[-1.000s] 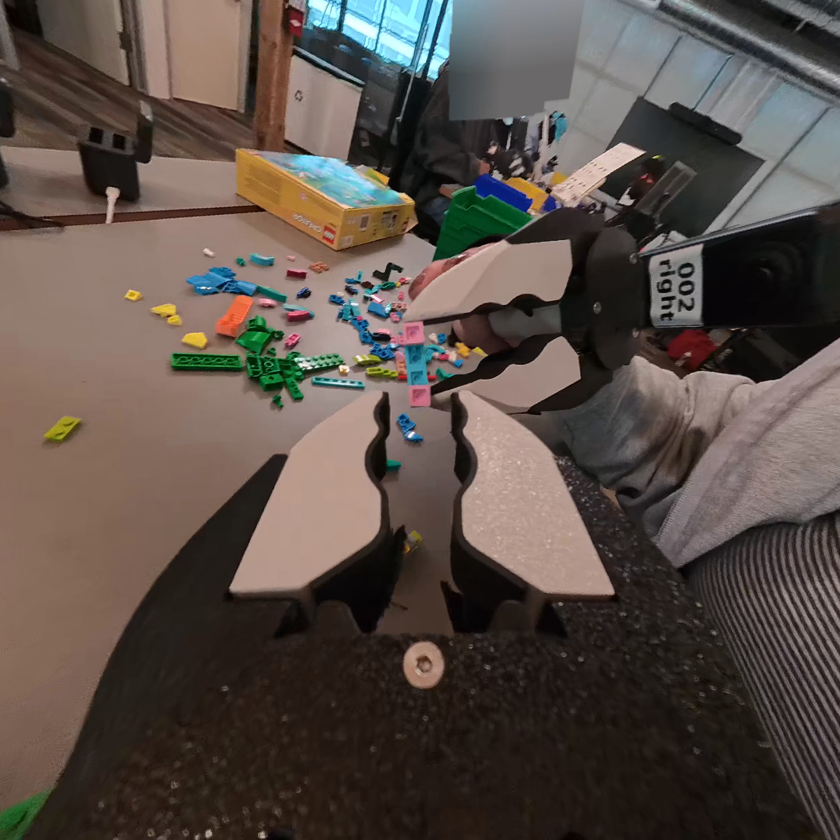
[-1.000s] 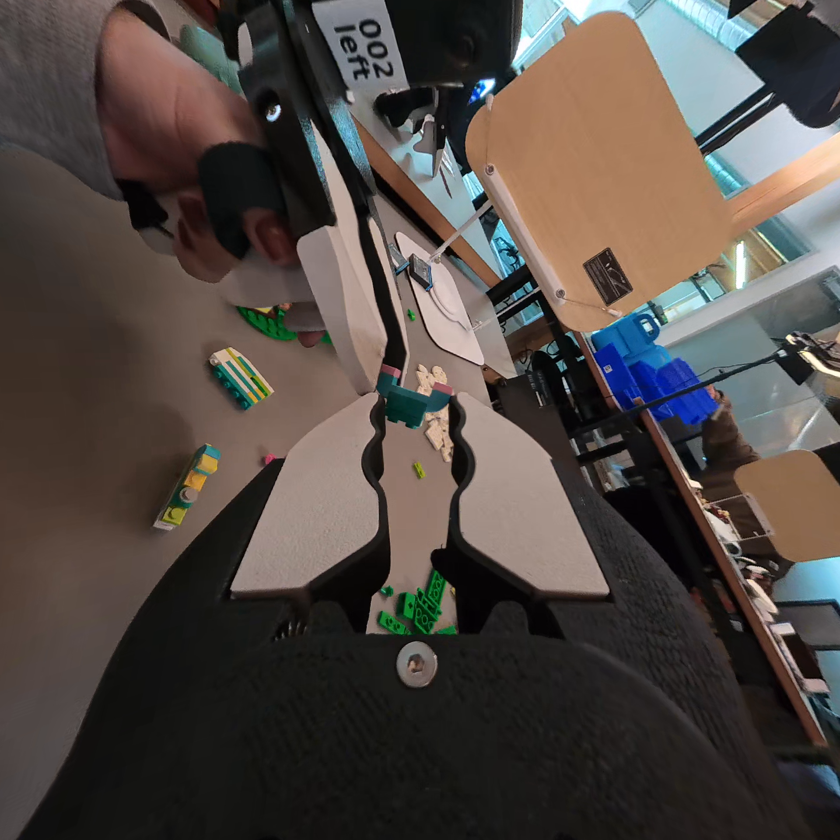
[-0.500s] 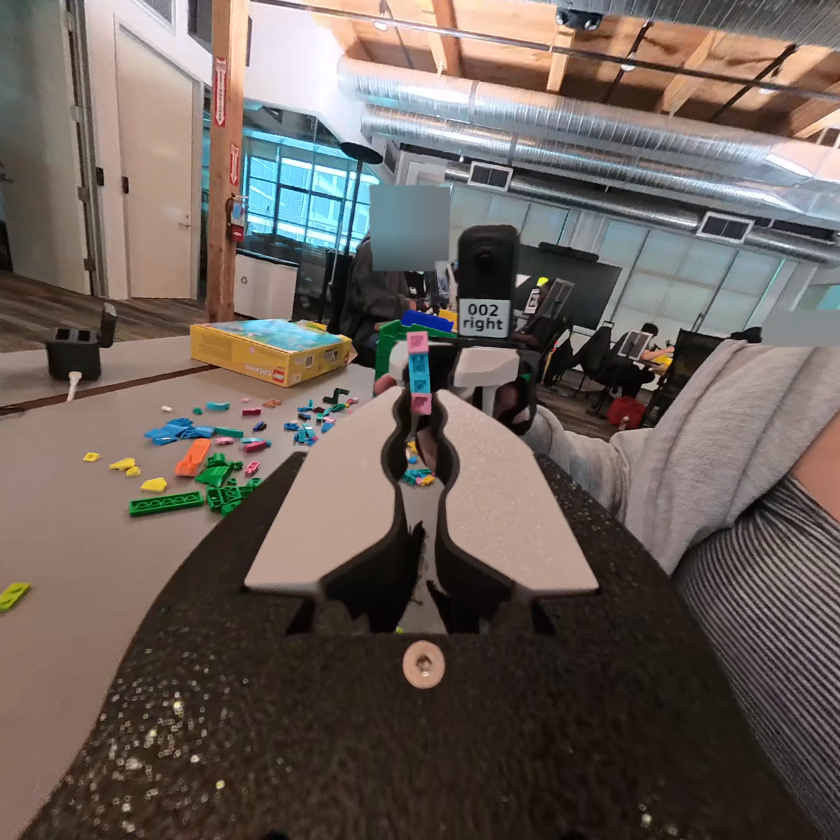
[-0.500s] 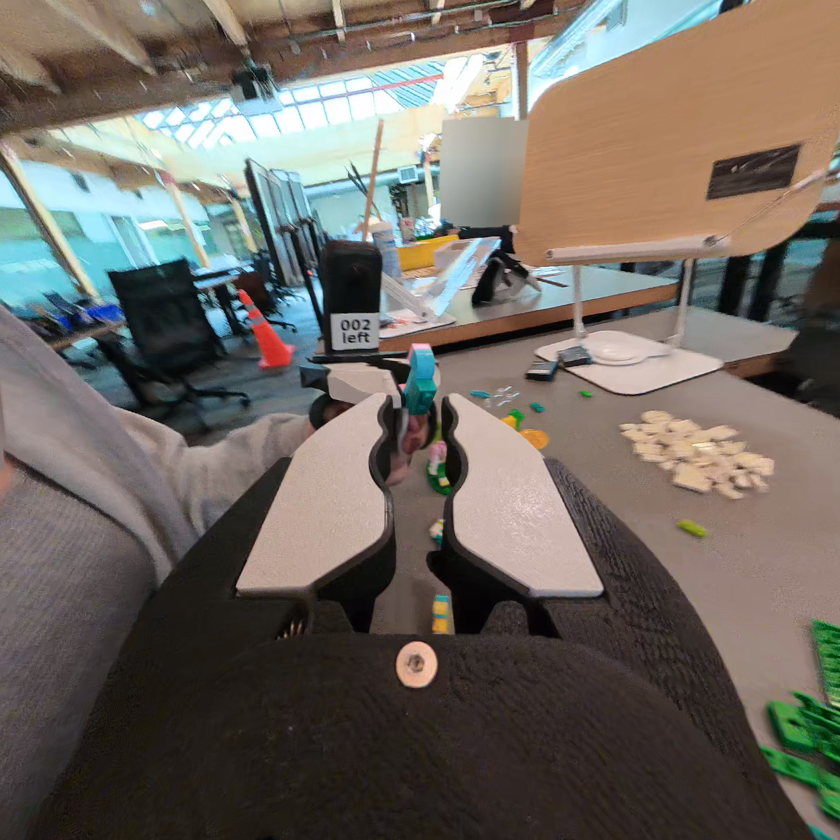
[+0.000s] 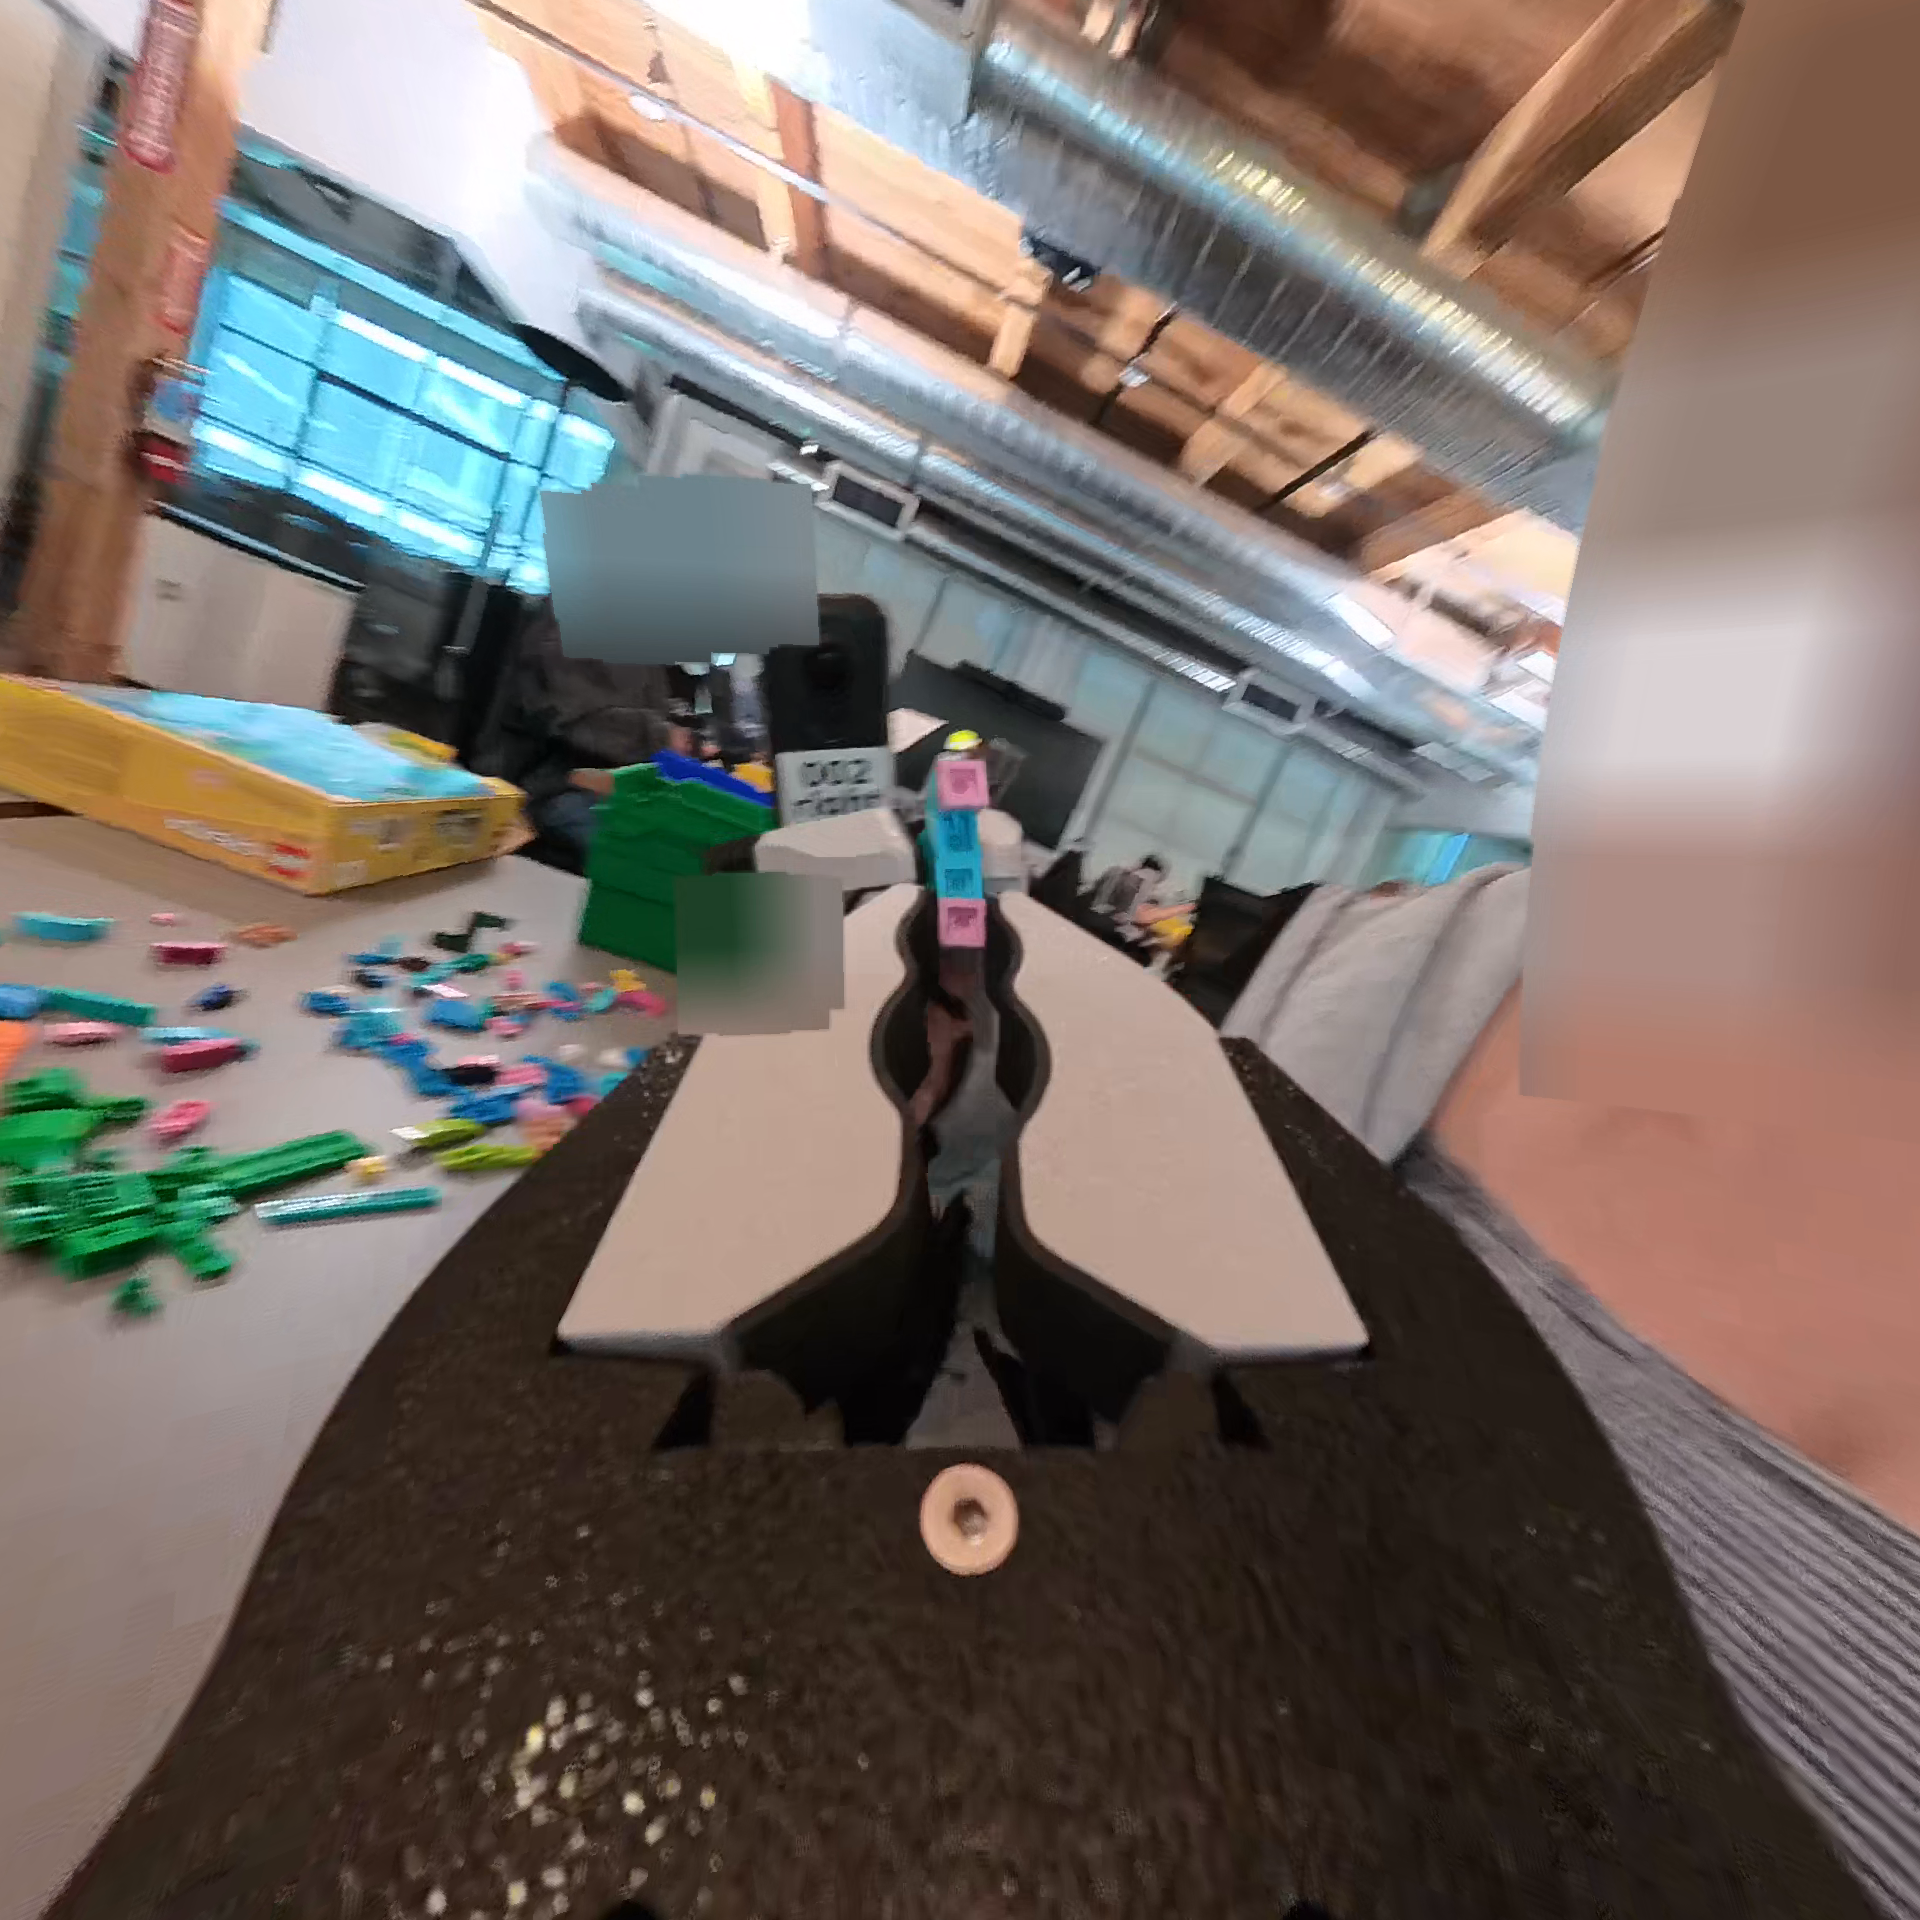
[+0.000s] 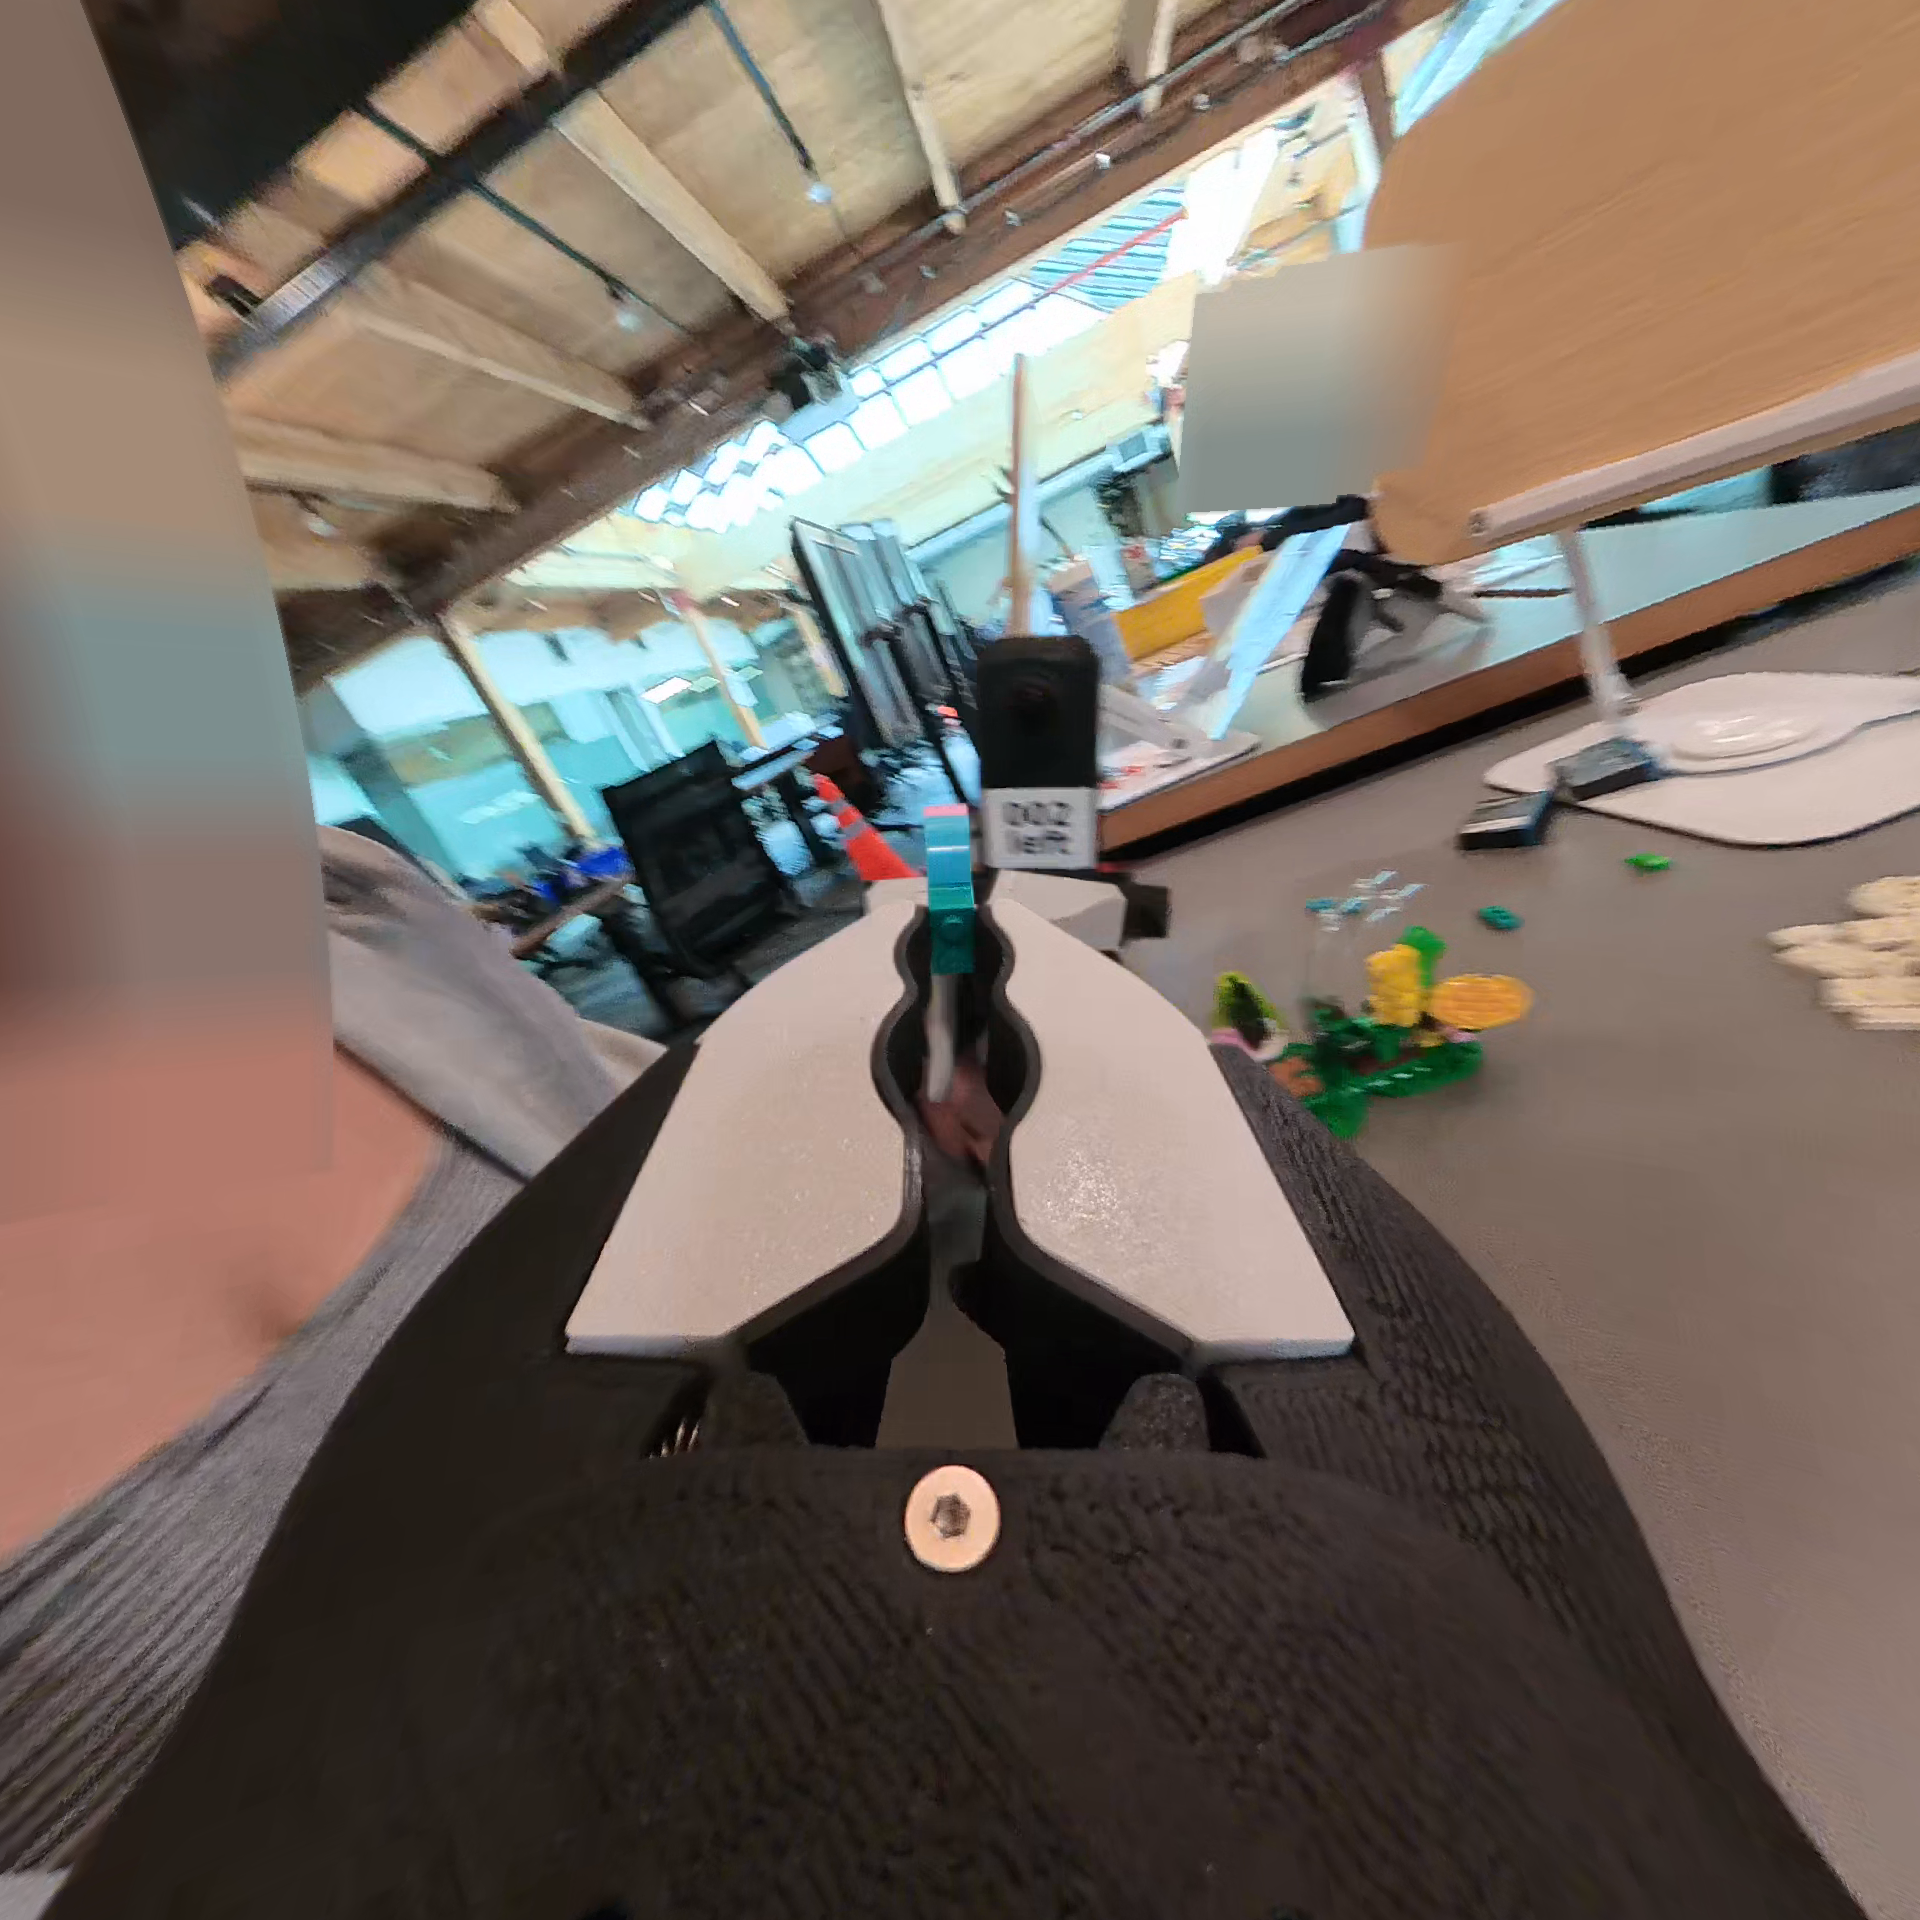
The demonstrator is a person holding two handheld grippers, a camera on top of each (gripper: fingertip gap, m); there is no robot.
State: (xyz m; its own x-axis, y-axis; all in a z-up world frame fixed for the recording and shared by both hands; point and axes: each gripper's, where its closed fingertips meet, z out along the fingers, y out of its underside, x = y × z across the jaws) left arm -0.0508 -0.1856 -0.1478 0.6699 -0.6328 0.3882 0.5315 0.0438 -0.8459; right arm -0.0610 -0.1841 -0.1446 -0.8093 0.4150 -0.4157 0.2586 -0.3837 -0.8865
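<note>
2 handheld grippers face each other above a grey table [image 5: 125,1403], both clamped on the same small brick stack [image 5: 958,852], a column of blue bricks with a pink brick at each end. The left gripper [image 5: 958,925] has its fingertips nearly together, pinching the lower pink brick, with the rest of the stack standing up past the tips. The right gripper [image 6: 954,935] grips the same stack from the opposite side; from there the piece looks teal, with a lighter blue part and a thin pink cap above, and the fingertips press its lower part. Each gripper shows in the other's view just behind the stack, with a black camera and a white label on top. To the left gripper's side, loose bricks [image 5: 208,1122] in green, blue, pink and orange lie scattered on the table, with a yellow box [image 5: 249,790] and stacked green bins [image 5: 655,862] farther back. To the right gripper's side stand a small green and yellow brick model [image 6: 1382,1018], a pile of white pieces [image 6: 1860,966] and a white stand base [image 6: 1745,758]. Both views are motion-blurred.
</note>
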